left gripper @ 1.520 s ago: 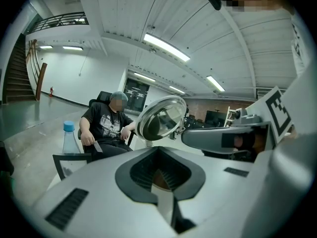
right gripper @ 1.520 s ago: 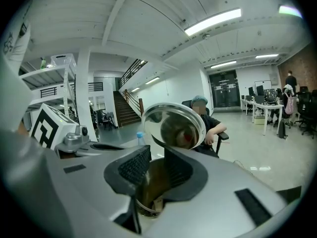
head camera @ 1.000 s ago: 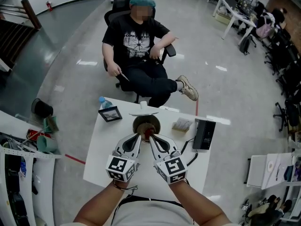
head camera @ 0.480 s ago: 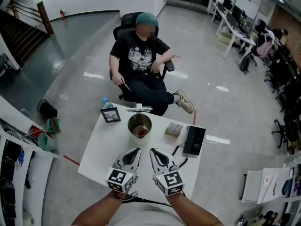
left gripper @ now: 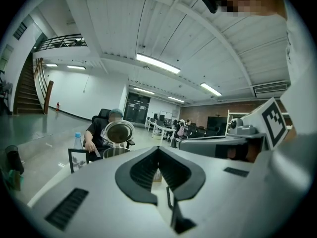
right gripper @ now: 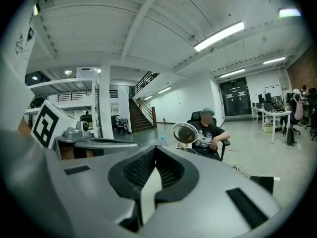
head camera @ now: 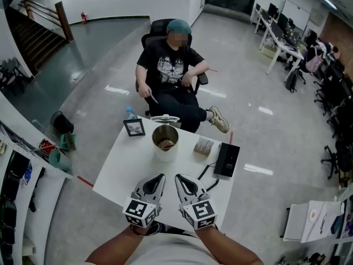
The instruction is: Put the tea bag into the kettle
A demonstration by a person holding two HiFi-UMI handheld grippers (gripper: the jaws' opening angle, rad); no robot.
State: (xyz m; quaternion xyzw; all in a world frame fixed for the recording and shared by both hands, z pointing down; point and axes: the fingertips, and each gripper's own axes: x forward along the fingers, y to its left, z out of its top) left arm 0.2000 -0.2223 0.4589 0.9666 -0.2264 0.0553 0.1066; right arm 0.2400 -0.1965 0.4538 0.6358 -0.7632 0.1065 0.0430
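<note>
A steel kettle [head camera: 165,138] stands on the white table [head camera: 127,170] near its far edge, with its round lid [head camera: 165,118] tipped open behind it. A reddish tea bag [head camera: 167,144] lies inside it. My left gripper [head camera: 160,176] and right gripper [head camera: 178,177] are side by side over the table's near part, well short of the kettle, both shut and holding nothing. The left gripper view shows the shut left gripper [left gripper: 158,148] pointing at the kettle [left gripper: 115,151]. Beyond the tips of the right gripper [right gripper: 155,148], the right gripper view shows the lid [right gripper: 184,132].
A small picture frame [head camera: 134,127] and a water bottle [head camera: 130,113] stand left of the kettle. To its right are a small box [head camera: 203,147] and a black device [head camera: 227,159] with a cable. A person [head camera: 171,70] sits in a chair beyond the table.
Both grippers have drawn back from the kettle's mouth toward the table's near edge. The tea bag stays inside the kettle.
</note>
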